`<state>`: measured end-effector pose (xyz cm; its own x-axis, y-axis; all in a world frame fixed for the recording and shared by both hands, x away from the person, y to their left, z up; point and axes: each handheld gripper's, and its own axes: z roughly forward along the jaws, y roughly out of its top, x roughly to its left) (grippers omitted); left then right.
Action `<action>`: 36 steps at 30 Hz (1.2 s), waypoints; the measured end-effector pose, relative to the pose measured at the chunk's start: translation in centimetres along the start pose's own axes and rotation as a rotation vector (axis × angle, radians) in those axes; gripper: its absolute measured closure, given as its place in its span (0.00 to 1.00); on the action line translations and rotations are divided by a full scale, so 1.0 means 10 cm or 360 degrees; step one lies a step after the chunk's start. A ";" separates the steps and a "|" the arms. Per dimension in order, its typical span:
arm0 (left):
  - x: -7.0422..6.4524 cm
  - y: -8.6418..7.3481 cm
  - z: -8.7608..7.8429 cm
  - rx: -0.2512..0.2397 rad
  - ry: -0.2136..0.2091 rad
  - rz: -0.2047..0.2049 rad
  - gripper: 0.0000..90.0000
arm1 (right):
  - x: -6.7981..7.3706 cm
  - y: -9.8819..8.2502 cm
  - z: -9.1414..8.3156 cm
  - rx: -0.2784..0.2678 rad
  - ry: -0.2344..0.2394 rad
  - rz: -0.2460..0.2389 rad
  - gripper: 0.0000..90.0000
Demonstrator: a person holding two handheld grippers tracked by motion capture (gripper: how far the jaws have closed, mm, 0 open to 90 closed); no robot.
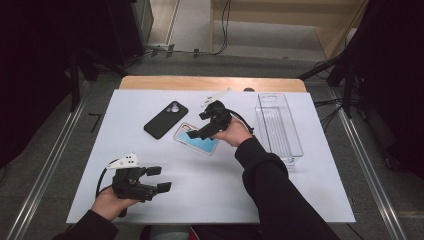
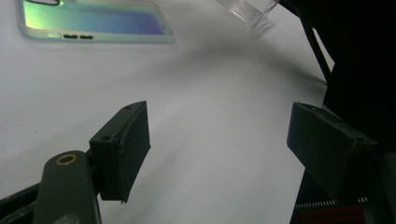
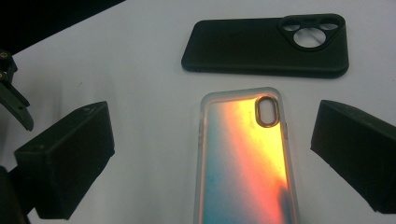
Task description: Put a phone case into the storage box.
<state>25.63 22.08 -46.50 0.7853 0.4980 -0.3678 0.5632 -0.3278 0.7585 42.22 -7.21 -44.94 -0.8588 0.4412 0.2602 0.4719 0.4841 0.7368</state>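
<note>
An iridescent clear-rimmed phone case (image 1: 196, 139) lies flat mid-table, camera hole toward the far side. My right gripper (image 1: 198, 125) hovers just over its far end. In the right gripper view the case (image 3: 245, 158) lies between the wide-apart jaws of that open gripper (image 3: 215, 135), and neither pad touches it. A black phone case (image 1: 166, 119) lies just beyond and to the left, also flat (image 3: 266, 46). My left gripper (image 1: 159, 179) rests near the front left of the table, open with nothing between its jaws (image 2: 219, 130).
A clear plastic tray (image 1: 278, 125) stands lengthwise at the right of the white table sheet (image 1: 300, 190). A small white strip (image 1: 215, 96) lies near the back edge. The person's right sleeve (image 1: 270, 190) crosses the front middle.
</note>
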 end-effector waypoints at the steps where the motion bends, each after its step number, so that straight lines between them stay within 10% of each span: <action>1: 0.00 0.00 0.00 0.0000 0.0001 0.0002 0.24 | 0.00 0.00 0.01 -0.0007 0.0010 0.0004 0.00; 36: 0.00 0.00 -0.01 -0.0008 -0.0002 0.0000 0.24 | -0.10 -0.28 0.29 0.0143 -0.0095 0.0019 0.00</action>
<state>25.62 22.12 -46.45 0.7855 0.4971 -0.3685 0.5620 -0.3237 0.7612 42.38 -6.83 -49.05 -0.8409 0.4902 0.2292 0.5005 0.5433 0.6740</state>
